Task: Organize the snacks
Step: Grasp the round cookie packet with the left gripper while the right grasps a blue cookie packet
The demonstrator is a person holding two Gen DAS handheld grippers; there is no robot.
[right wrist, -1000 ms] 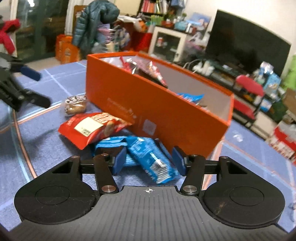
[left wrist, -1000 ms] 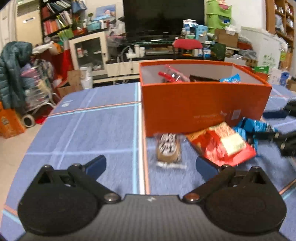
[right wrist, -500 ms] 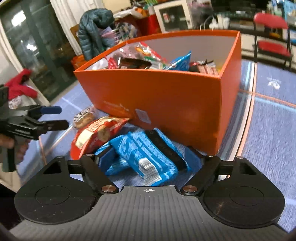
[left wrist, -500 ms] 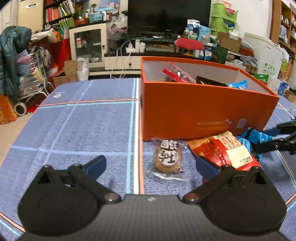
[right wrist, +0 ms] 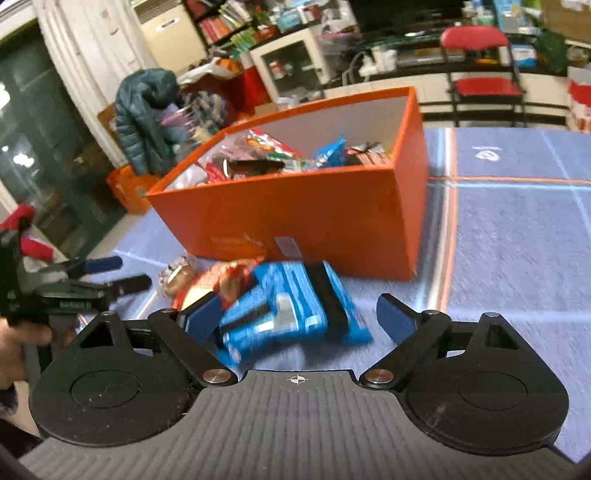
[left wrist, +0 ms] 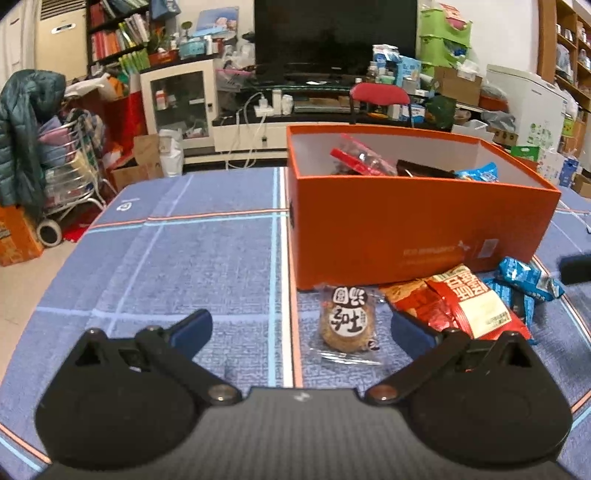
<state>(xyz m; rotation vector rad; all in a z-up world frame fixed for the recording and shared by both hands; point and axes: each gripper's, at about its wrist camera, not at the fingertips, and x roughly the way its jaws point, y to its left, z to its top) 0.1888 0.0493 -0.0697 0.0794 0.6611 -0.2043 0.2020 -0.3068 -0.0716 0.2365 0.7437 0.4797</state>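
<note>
Snacks lay loose on the blue tablecloth (left wrist: 207, 254) before an orange box (left wrist: 406, 229) already holding packets. The right gripper (right wrist: 297, 321) hovered with jaws opening, blue packets (right wrist: 291, 314) lying between them, unpressed. The left gripper (left wrist: 301, 328) stood wide apart, a wrapped round cake (left wrist: 347, 321) just ahead, a red bag (left wrist: 461, 306) beside it.

red chair (left wrist: 380, 94), dark television (left wrist: 334, 31), green jacket (right wrist: 142, 110)
</note>
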